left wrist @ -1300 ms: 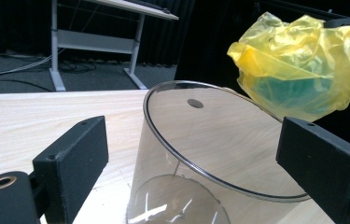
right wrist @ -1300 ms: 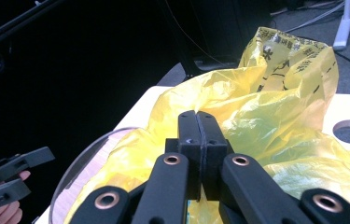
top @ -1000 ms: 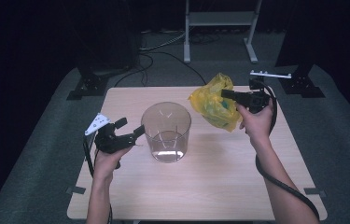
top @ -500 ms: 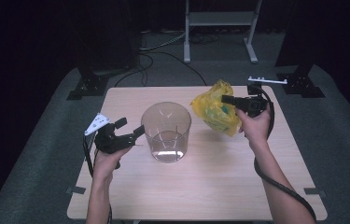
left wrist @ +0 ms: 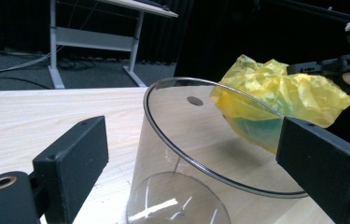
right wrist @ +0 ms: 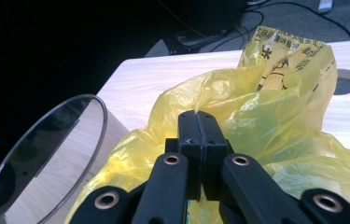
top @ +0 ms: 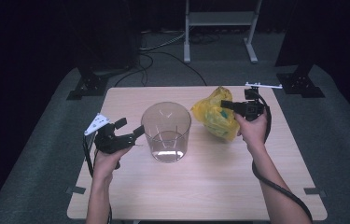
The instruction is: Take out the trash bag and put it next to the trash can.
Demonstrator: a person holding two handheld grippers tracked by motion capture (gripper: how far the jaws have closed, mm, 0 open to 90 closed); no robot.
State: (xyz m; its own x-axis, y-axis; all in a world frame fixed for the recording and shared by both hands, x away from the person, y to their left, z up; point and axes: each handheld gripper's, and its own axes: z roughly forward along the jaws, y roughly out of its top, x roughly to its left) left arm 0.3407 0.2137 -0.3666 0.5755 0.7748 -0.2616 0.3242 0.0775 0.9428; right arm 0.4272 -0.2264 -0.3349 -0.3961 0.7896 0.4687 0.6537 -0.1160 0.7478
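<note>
We start with the wooden table (top: 200,186), then the clear plastic bucket (top: 166,132) standing upright near its middle, mouth open. At about two o'clock from the bucket, just beside it, sits the crumpled yellow bag (top: 215,114) with something green inside. Our right gripper (top: 228,104) has its jaws pressed together on a fold of that bag. Our left gripper (top: 130,128), at nine o'clock from the bucket, has its jaws spread wide, straddling the rim and holding nothing. We judge the step to be carrying the bag toward the bucket; next we would lift it over the rim while the left steadies the wall. Black printing shows on the bag, too small to read
</note>
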